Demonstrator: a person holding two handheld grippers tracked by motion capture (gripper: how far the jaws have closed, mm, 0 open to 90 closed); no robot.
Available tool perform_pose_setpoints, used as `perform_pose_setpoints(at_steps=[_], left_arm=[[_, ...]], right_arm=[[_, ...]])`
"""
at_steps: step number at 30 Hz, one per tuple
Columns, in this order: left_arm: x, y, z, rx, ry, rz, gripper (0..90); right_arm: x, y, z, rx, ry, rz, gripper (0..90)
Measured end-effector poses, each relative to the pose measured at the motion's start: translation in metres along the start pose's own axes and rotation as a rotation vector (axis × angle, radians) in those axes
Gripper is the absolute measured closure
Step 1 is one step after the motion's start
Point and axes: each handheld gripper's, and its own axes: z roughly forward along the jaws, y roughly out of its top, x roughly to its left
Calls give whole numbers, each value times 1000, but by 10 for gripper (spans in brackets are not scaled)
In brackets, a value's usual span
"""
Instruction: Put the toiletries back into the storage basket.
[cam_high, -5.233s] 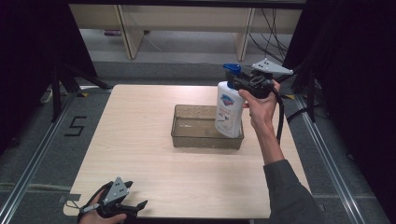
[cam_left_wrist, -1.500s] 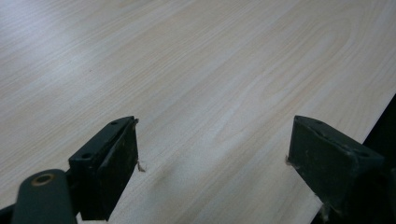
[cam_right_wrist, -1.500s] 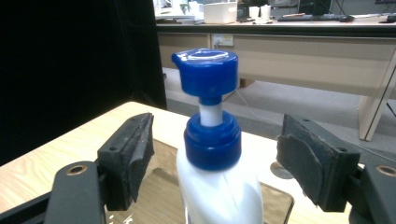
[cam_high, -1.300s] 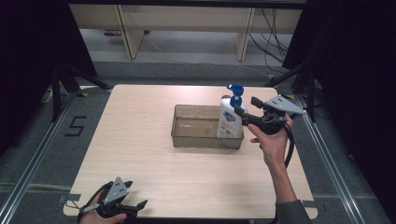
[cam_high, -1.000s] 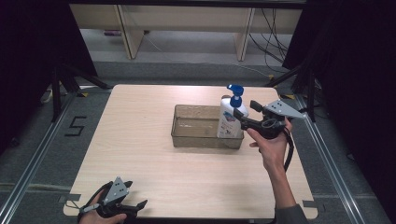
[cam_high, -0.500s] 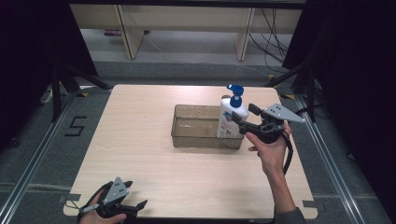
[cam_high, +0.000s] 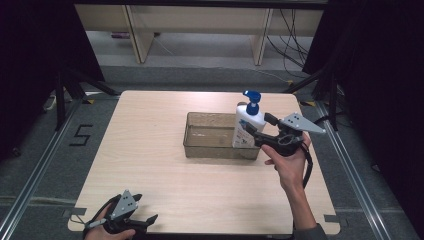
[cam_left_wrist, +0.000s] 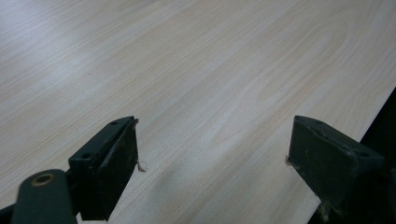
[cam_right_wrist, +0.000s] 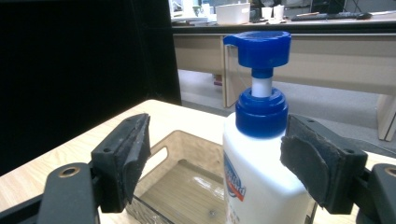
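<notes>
The pump bottle (cam_high: 247, 129) now stands upright in the right end of the clear plastic bin (cam_high: 210, 137) on the bench (cam_high: 150, 170), where a few seconds ago it hung in the air above that bin, pinched by the right tongs (cam_high: 256, 129). Those tongs have just been opening: in the right gripper view the two black jaws stand spread on either side of the bottle (cam_right_wrist: 261, 154), one pad close to its shoulder and the other well apart from it, so nothing presses on it any more. By that reading the placing is done and the bottle has been let go; what seems left is for the right hand (cam_high: 289, 162) to draw back without knocking the tall bottle over. The bottle is white plastic with a blue collar, a white stem and a blue pump head whose spout points to one side, and a blue and red label on its front. The left tongs (cam_high: 145, 220) rest at the near left corner of the bench, jaws spread and holding nothing.
</notes>
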Motion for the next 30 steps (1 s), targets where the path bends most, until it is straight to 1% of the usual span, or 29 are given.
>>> perform_pose_setpoints(at_steps=[1,2,3,5,6,7,8,9,10,11,13,14,15,17,18,19,20,21,22,23,24,25,26,27,28,29,30], left_arm=[[0,0,0,-1,0,-1,153],[0,0,0,-1,-1,0,153],[0,0,0,-1,-1,0,153],[0,0,0,-2,-1,-1,153],[0,0,0,-4,-1,-1,152],[-1,0,0,-7,0,-4,152],[0,0,-1,1,5,7,152],[0,0,-1,2,4,8,152],[0,0,-1,0,5,5,152],[0,0,-1,1,4,6,152],[1,0,-1,1,2,8,151],[1,0,0,-5,10,9,151],[0,0,1,-12,13,4,151],[0,0,1,-11,14,7,151],[0,0,1,-13,16,6,151],[0,0,1,-14,18,6,151],[0,0,0,-12,14,6,151],[0,0,0,-10,14,7,151],[-2,0,1,-34,0,-18,151],[-1,0,0,-19,-5,-7,151],[-1,0,0,-20,-7,-8,151],[0,1,-1,-12,-9,2,151],[0,1,-1,-11,-8,2,151],[-1,1,-1,-19,-9,-7,151],[-1,0,-1,-21,-9,-7,151],[-1,1,-1,-19,-9,-6,151],[-1,1,-1,-19,-9,-7,151]], right_arm=[[1,0,-1,4,13,7,235],[1,0,-1,3,18,4,234],[2,0,-1,3,18,8,233],[1,-1,-1,0,14,-5,230],[2,-1,0,2,20,4,230],[2,-2,0,-1,17,1,230],[4,-2,-1,5,19,18,230],[3,-2,0,5,20,8,230],[3,-3,0,12,17,13,230],[3,-3,0,5,20,2,231],[5,-3,0,8,28,18,231],[5,-3,0,6,20,6,231],[6,-3,-1,14,23,11,231],[7,-4,0,9,34,14,231],[8,-4,0,7,28,11,231],[8,-4,0,9,37,12,232],[9,-5,0,11,43,21,232],[9,-5,1,11,40,12,232],[10,-5,0,17,32,9,231],[11,-6,1,16,43,15,231],[12,-6,2,19,43,10,230],[13,-7,2,21,43,19,229],[13,-8,3,24,45,5,228],[13,-8,4,26,43,7,227],[15,-9,4,31,53,13,226],[14,-10,5,23,55,5,225],[16,-10,5,33,59,18,221]])
